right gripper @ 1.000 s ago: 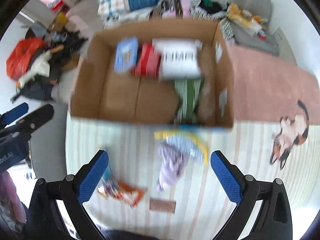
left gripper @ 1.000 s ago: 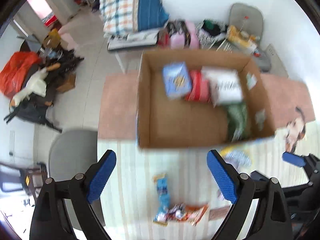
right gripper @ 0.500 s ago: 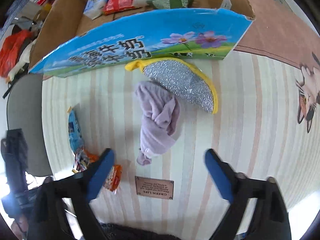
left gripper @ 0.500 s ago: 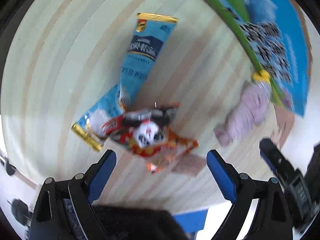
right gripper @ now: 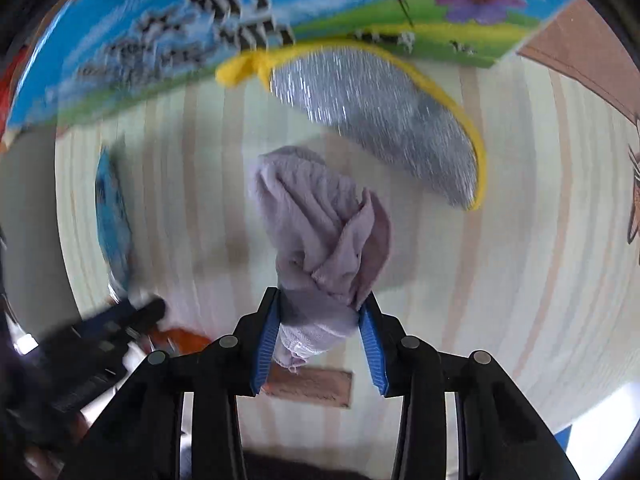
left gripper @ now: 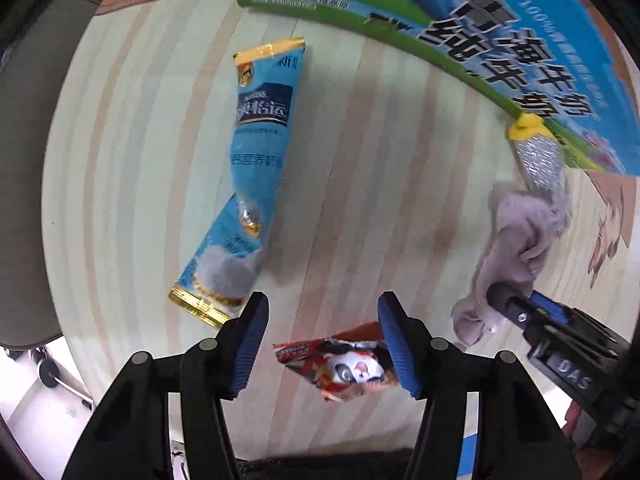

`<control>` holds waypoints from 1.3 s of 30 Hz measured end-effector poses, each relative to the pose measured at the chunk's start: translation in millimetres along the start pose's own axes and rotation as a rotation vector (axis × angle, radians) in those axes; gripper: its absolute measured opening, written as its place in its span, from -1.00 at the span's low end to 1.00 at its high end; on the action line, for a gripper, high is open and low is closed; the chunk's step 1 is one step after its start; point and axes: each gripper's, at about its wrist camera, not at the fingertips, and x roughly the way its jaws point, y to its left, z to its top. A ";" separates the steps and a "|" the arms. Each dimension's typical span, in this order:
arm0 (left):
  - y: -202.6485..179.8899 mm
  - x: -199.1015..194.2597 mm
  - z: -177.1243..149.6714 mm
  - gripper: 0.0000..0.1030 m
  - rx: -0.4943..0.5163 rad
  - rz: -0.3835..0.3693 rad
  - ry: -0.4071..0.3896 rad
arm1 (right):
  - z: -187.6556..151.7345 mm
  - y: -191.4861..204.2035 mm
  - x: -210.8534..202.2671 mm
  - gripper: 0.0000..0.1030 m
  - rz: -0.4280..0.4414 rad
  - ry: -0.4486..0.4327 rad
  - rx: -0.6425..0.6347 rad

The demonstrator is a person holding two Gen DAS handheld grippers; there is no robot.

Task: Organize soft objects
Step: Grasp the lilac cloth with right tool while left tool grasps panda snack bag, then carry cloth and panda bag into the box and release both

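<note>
My right gripper is shut on the near end of a crumpled lilac cloth that lies on the striped table mat; the cloth also shows in the left wrist view. My left gripper is open, its jaws on either side of a red-orange panda snack packet, the right finger touching it. A long blue snack packet lies just beyond the left finger. A silver scrubbing pad with yellow trim lies behind the cloth against the box.
The printed blue-and-green wall of the cardboard box stands right behind the objects, also in the left wrist view. A small brown label is on the mat under the right gripper. A grey chair seat lies left of the table.
Both grippers dropped to the table. The right gripper closed on the lilac cloth. The left gripper narrowed and moved in around the panda packet.
</note>
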 end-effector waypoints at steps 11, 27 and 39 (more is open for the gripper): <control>3.6 0.9 -68.7 0.21 -0.139 -0.155 0.077 | -45.6 -22.7 -2.2 -0.20 -0.033 0.038 -0.043; -7.4 52.6 -21.2 0.25 -0.274 -0.231 0.169 | -55.5 -11.1 20.3 -0.20 -0.064 0.056 -0.057; 5.3 4.8 -10.3 0.23 -0.210 -0.172 0.088 | -42.5 -24.3 20.8 -0.03 -0.007 0.073 -0.006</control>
